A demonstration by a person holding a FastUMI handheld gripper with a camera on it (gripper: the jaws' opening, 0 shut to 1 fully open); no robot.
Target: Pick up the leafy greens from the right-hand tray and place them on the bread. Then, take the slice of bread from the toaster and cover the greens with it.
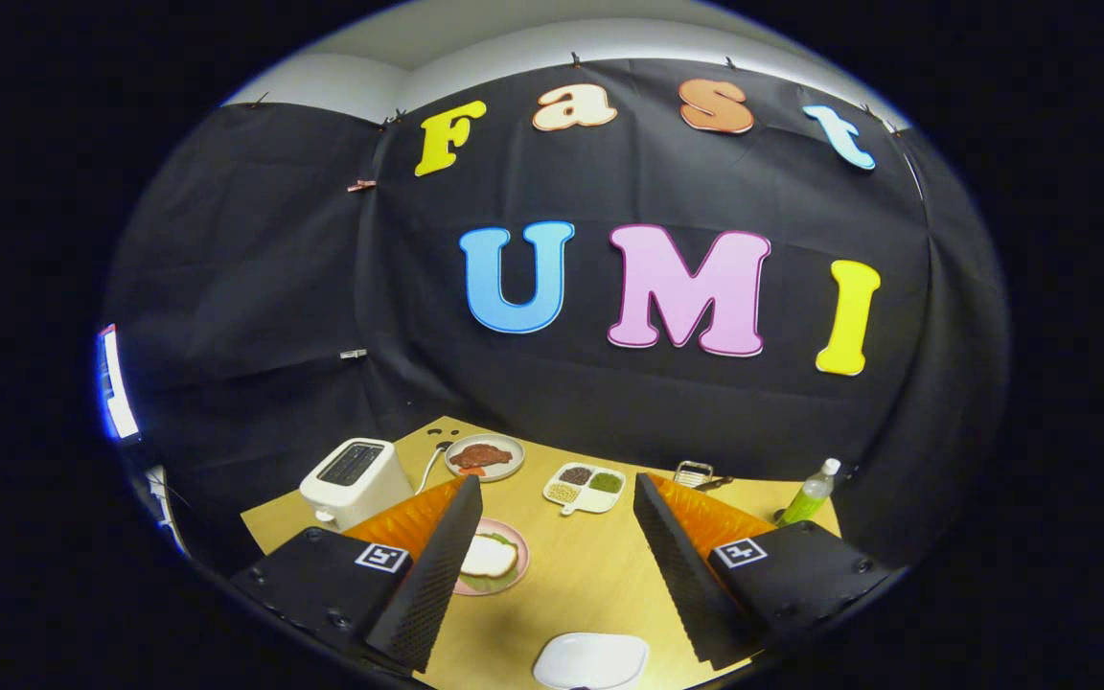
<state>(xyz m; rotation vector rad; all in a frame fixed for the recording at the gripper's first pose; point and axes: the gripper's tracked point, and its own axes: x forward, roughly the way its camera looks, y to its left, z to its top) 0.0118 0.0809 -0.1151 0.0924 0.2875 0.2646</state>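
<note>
The gripper (pixel 552 575) is held above the table (pixel 600 575) with its fingers spread wide apart and nothing between them. Between the fingers only bare tabletop is seen, and nearer than the fingertips a white empty tray (pixel 590 659) lies on the table.

The pink plate (pixel 514 575) is taken as the landmark. It is found just beside the left finger, partly hidden behind it, and on it a slice of bread (pixel 487 556) is seen with something green showing at its edges; whether the leafy greens are already laid there or a top slice is already on cannot be told for sure. Beyond the plate and to its left stands the white toaster (pixel 353 479), its slots dark; no slice can be made out in them. Beyond the plate a round dish (pixel 485 457) with dark red food is set, and to the plate's right and farther off a divided dish (pixel 585 487) with four small portions. Far to the right a green bottle (pixel 809 494) stands near the table's edge.

The coming move is judged to turn on the toaster lying ahead and left of the fingers, so a swing leftward over the plate would be called for. Open tabletop is left between plate and divided dish; the near table edge lies close.
</note>
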